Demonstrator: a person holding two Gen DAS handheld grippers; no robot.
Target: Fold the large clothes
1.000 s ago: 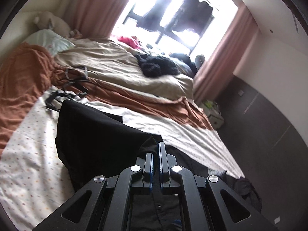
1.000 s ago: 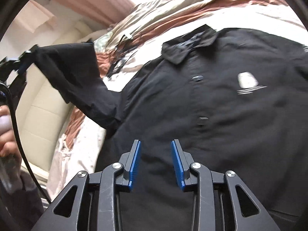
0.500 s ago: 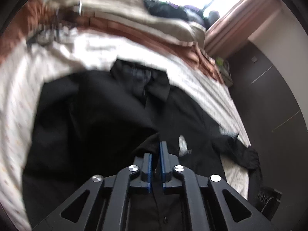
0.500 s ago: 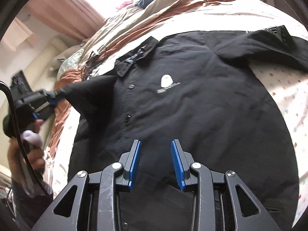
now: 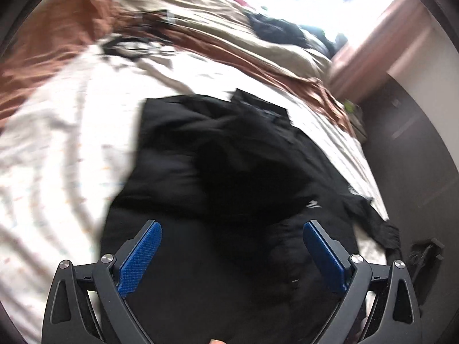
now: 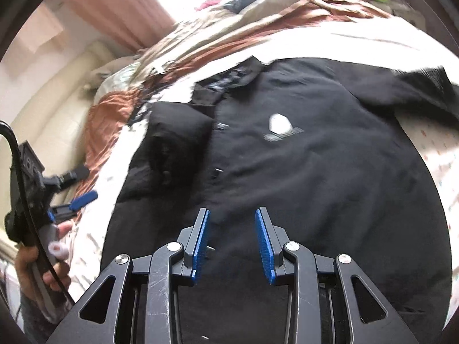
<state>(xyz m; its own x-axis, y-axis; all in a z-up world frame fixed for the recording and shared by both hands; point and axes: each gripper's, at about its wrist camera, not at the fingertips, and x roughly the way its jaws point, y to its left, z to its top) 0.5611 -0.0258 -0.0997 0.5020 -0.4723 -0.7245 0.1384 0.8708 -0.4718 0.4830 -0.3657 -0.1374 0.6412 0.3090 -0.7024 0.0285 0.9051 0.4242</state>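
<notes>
A black button-up shirt [image 6: 301, 166] with a white chest logo lies front-up on the white dotted bedsheet [image 5: 57, 149]. Its left sleeve [image 6: 172, 146] is folded in over the shirt's front; it also shows in the left wrist view [image 5: 243, 172]. The other sleeve [image 6: 421, 86] lies spread out to the right. My left gripper [image 5: 232, 229] is open wide and empty above the shirt's lower part; it also shows at the left of the right wrist view [image 6: 80, 186]. My right gripper [image 6: 232, 220] is open and empty over the shirt's lower front.
Brown and beige bedding [image 5: 200, 28] is bunched at the far side of the bed with dark clothes [image 5: 275, 28] on it. Black straps [image 5: 126, 46] lie on the sheet beyond the shirt. Dark floor [image 5: 416, 172] runs along the bed's right side.
My left gripper carried the sleeve over the shirt's front, opened and let it go; the sleeve now lies folded in. My right gripper stayed open and drew back a little.
</notes>
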